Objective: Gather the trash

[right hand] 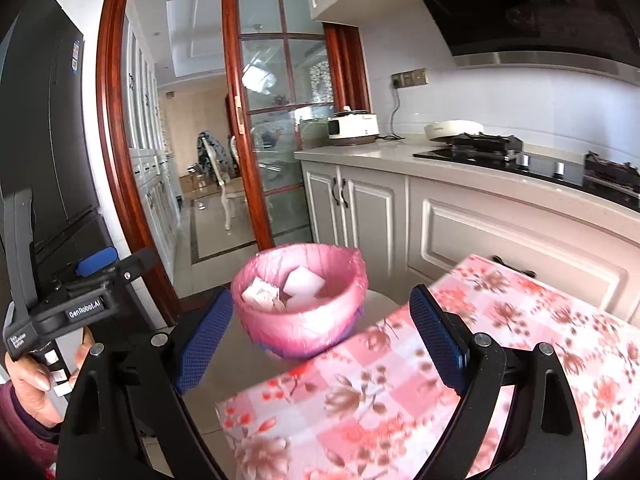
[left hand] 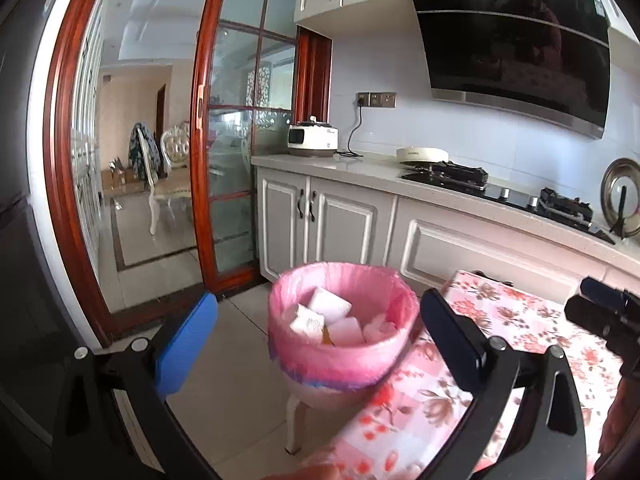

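Beyond the floral table (right hand: 460,360), the pink-lined bin (left hand: 340,332) holds white paper scraps (left hand: 328,304). Both the left gripper (left hand: 316,332) and right gripper (right hand: 320,340) gape empty, so the drop-off looks done; next, find any remaining trash.

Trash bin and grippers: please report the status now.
Left gripper open, nothing between fingers. Right gripper open, empty. Pink-lined trash bin beside floral table, white crumpled paper inside. Nothing in the way.
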### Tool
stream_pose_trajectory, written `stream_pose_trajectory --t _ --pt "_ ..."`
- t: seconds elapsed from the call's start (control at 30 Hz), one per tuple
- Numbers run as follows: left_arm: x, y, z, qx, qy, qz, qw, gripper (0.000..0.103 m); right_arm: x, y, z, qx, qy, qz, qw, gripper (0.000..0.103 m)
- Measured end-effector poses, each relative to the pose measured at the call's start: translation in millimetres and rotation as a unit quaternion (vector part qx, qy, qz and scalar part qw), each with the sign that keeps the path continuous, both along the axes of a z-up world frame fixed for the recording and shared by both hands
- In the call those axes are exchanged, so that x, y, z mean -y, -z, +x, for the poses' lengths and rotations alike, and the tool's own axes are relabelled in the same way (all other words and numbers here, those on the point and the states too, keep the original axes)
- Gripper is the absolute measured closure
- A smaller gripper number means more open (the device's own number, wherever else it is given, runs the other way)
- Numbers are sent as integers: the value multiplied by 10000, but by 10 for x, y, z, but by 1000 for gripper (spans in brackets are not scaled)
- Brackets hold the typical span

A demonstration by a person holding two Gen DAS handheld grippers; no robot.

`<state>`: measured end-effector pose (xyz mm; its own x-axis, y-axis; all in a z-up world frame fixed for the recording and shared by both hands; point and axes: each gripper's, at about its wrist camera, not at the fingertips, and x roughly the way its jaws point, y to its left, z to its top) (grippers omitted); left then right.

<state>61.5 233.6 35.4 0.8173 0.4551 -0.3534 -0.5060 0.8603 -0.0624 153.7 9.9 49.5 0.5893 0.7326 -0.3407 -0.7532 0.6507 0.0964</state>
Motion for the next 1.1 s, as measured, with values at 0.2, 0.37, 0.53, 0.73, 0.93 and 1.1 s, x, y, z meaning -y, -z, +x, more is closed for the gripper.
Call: stream_pose_trajectory --t 0.2,0.37,0.53,0.73,0.93,1.1 --pt "172 38 -147 -178 71 58 9998 5 56 200 -308 26 189 -179 9997 18" --pt "323 126 -215 -236 333 140 9991 5 62 283 -492 93 353 -380 9986 18" --pt "380 164 -353 -153 466 258 9985 5 132 190 -596 268 480 -366 9978 18" --pt "511 146 -512 -96 619 485 9969 5 157 139 -619 297 540 -323 9976 18" --pt "650 108 -579 -65 789 552 9953 5 147 129 -649 354 543 -356 9973 18" --pt "662 119 -579 -51 721 491 9962 5 177 139 -647 321 528 -240 9978 18"
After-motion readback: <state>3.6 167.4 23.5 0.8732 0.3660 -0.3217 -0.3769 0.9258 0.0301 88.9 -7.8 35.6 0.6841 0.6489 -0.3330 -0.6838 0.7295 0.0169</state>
